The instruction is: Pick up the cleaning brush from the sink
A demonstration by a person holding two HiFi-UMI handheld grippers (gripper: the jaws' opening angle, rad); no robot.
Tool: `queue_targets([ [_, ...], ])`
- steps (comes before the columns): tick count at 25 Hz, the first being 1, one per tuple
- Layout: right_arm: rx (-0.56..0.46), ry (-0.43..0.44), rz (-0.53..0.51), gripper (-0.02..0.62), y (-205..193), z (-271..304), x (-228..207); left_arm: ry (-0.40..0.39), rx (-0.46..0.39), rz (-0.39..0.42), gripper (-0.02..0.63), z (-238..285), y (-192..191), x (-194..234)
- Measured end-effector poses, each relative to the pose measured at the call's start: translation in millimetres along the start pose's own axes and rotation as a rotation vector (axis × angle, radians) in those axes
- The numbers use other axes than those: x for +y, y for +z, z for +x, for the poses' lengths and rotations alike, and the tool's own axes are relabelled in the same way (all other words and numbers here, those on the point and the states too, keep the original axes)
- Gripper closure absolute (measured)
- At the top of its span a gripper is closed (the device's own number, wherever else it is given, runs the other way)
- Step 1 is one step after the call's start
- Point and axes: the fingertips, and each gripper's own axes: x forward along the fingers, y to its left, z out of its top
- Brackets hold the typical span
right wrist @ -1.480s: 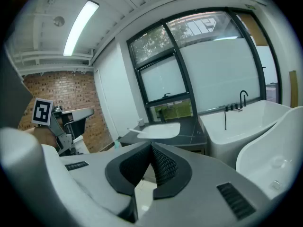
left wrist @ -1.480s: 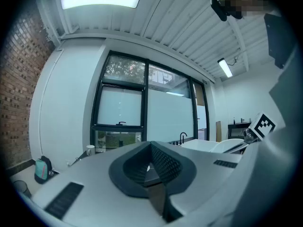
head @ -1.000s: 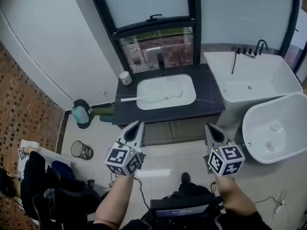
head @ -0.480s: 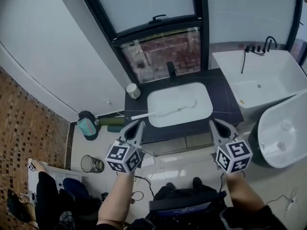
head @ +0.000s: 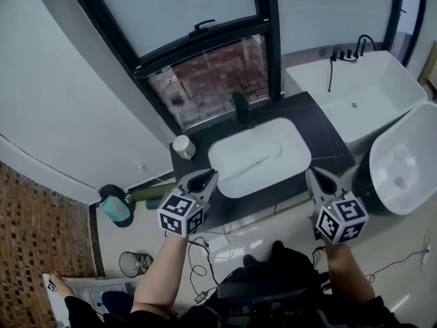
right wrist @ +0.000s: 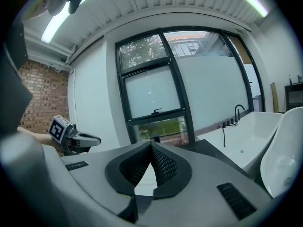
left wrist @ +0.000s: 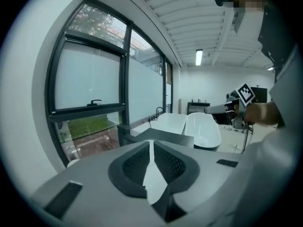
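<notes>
1 cleaning brush [head: 263, 160], faint and pale, lies in the white sink [head: 290, 142] set in the dark counter [head: 331, 145]. Left gripper [head: 208, 175] hangs over the counter's near edge by the sink's left corner, jaws just parting, nothing between them. Right gripper [head: 313, 173] hovers off the sink's right front corner, jaws pressed together, empty. White cup [head: 183, 146] stands left of the basin.

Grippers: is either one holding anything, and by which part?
Nothing held. The left gripper has jaws opening with nothing between them; the right gripper has jaws together, empty.
</notes>
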Motion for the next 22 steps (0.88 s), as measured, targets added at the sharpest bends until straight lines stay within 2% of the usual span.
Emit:
queue_targets([
  [3, 0.002, -0.002, 0.013, 0.621, 1, 20, -12, -0.115, 0.102, 0.084, 0.486, 43, -11, 9],
  [5, -0.015, 0.004, 0.001, 0.621, 9, 36, -19, -0.144, 0.163, 0.092, 0.421, 73, -18, 22],
  [10, 0.012, -0.002, 0.011, 0.621, 5, 72, -46, -0.181, 0.366, 0.051, 0.417, 138, -71, 47],
  [12, 0.024, -0.025, 0.033, 0.621, -3, 79, -53, -0.187, 0.423, 0.040, 0.417, 156, -96, 57],
  [14, 0.030, -0.052, 0.039, 0.621, -11, 89, -55, -0.204, 0.473, 0.045, 0.373, 174, -122, 68],
  [17, 0.055, -0.096, 0.034, 0.621, -23, 107, -57, -0.225, 0.537, 0.041, 0.368, 204, -161, 83],
  [22, 0.049, -0.194, 0.020, 0.621, -26, 140, -48, -0.186, 0.685, 0.134, 0.368, 232, -205, 127],
])
